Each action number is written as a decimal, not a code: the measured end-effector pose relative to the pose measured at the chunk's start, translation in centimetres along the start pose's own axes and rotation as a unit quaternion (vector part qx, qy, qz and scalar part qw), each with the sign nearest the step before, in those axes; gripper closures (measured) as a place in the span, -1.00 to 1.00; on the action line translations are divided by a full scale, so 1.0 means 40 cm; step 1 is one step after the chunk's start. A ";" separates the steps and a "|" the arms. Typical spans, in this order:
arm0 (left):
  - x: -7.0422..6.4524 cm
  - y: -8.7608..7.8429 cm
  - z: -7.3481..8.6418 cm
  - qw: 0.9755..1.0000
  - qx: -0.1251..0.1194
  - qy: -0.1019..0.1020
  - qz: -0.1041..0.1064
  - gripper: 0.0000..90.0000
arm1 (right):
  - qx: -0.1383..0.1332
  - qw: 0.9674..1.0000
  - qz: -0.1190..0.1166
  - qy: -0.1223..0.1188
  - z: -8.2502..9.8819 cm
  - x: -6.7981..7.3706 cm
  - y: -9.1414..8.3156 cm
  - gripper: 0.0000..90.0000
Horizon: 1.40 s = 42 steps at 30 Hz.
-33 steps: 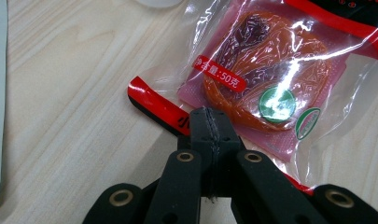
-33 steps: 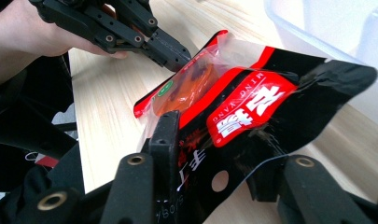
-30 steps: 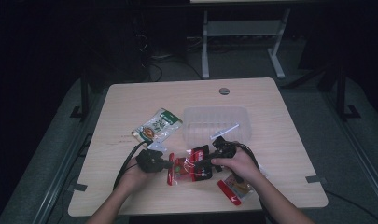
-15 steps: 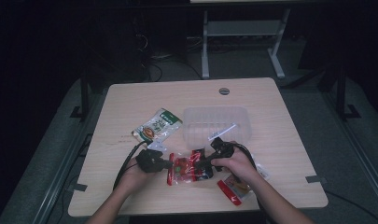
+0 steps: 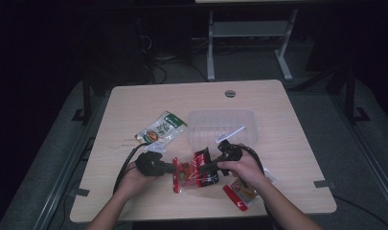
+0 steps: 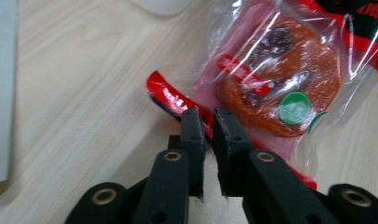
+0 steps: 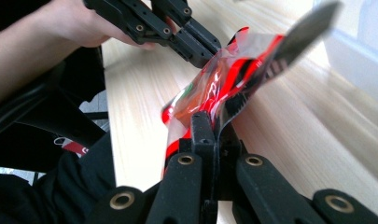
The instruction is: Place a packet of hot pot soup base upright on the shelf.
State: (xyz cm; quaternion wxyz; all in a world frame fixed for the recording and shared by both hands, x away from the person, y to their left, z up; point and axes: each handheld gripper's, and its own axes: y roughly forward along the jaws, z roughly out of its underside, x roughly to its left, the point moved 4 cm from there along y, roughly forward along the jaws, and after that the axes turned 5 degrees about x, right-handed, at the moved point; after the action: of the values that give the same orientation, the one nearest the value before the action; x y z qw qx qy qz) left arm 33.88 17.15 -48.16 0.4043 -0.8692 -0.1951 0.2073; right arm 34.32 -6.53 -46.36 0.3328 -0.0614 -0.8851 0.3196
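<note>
Near the front edge of the light wooden table (image 5: 134, 100), about midway along it, the clear red-trimmed plastic snack packet with an orange-red filling (image 5: 191, 175) is held between the two tools. The left gripper (image 6: 208, 122) has its jaws narrowed onto the packet's red sealed edge, and the right gripper (image 7: 210, 128) is clamped tight on the opposite end, lifting it off the wood. If the aim is to pull the packet open or carry it to the clear plastic tray (image 5: 222, 125) just behind, both grips should stay on the seal margins, clear of the filling, with tension applied evenly so the film neither slips nor tears askew.
</note>
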 end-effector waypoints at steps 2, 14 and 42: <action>-0.001 -0.006 0.001 1.000 -0.004 0.001 -0.001 0.74 | -0.007 1.000 -0.004 -0.003 -0.004 0.008 -0.011 1.00; -0.016 -0.018 0.008 1.000 -0.003 0.028 -0.015 0.27 | -0.028 0.999 -0.011 -0.023 -0.008 0.034 -0.072 1.00; -0.016 -0.017 0.012 0.999 -0.004 0.040 -0.023 -0.06 | -0.099 0.994 0.017 -0.030 -0.021 0.053 -0.250 1.00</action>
State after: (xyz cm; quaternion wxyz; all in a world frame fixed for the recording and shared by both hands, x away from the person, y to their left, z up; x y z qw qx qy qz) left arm 32.98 17.53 -47.78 0.4127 -0.8739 -0.1995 0.1619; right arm 34.26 -13.29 -38.66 0.2929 -0.0992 -0.9209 0.2372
